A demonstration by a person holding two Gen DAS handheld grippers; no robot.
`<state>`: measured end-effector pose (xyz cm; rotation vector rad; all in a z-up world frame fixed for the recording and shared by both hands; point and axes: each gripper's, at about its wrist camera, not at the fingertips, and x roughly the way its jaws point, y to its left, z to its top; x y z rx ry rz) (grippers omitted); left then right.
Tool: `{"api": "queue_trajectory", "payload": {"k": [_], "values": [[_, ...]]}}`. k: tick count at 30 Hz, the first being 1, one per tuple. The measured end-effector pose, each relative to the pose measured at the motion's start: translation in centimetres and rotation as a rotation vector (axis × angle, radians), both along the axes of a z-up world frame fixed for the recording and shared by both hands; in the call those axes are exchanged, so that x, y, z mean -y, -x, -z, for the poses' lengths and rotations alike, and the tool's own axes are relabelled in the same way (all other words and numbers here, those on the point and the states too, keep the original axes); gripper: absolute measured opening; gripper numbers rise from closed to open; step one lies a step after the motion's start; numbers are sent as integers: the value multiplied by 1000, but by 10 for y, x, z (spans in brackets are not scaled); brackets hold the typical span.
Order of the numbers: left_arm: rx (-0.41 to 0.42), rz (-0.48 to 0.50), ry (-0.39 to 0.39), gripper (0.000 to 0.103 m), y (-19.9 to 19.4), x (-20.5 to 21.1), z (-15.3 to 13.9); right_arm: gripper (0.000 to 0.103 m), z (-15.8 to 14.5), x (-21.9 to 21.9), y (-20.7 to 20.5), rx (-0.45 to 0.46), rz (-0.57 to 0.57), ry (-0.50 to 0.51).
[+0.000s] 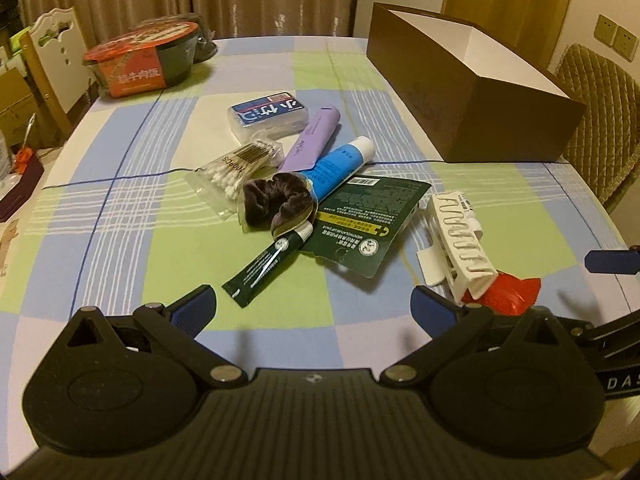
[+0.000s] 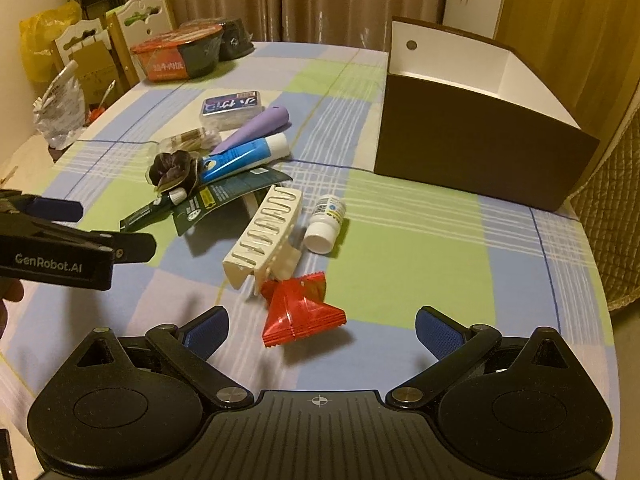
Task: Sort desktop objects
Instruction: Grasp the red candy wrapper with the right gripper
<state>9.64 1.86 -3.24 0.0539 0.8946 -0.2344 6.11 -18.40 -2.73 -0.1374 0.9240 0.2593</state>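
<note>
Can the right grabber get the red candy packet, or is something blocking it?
Probably yes. The right gripper is open, and the red packet lies right in front of it, between its fingers. Only the packet's far end sits against the white hair clip; the near side is bare tablecloth.

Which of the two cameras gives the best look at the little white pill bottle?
The right wrist camera. There the white pill bottle lies in plain sight on the tablecloth, just right of the white hair clip, label and cap both visible. In the left wrist view the hair clip hides nearly all of it; only a sliver of the bottle shows behind it.
</note>
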Motion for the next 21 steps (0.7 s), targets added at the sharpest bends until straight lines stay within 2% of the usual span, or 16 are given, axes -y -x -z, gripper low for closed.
{"api": "queue_trajectory", "payload": {"k": [5, 6, 7, 12, 13, 15, 21], "values": [[9, 44, 10, 102, -11, 1, 2, 100, 2, -5, -3, -7, -13, 23], [10, 51, 10, 102, -13, 1, 2, 85, 4, -6, -4, -17, -23, 27], [9, 55, 11, 102, -15, 2, 3, 75, 5, -7, -6, -26, -33, 32], [6, 58, 19, 102, -18, 3, 4, 73, 11, -11, -12, -40, -77, 52], [6, 57, 21, 102, -19, 2, 4, 62, 13, -11, -14, -43, -88, 56], [10, 52, 25, 102, -19, 2, 4, 55, 17, -13, -18, -55, -112, 63], [26, 7, 28, 102, -19, 5, -2, 55, 27, -17, -26, -58, -208, 112]]}}
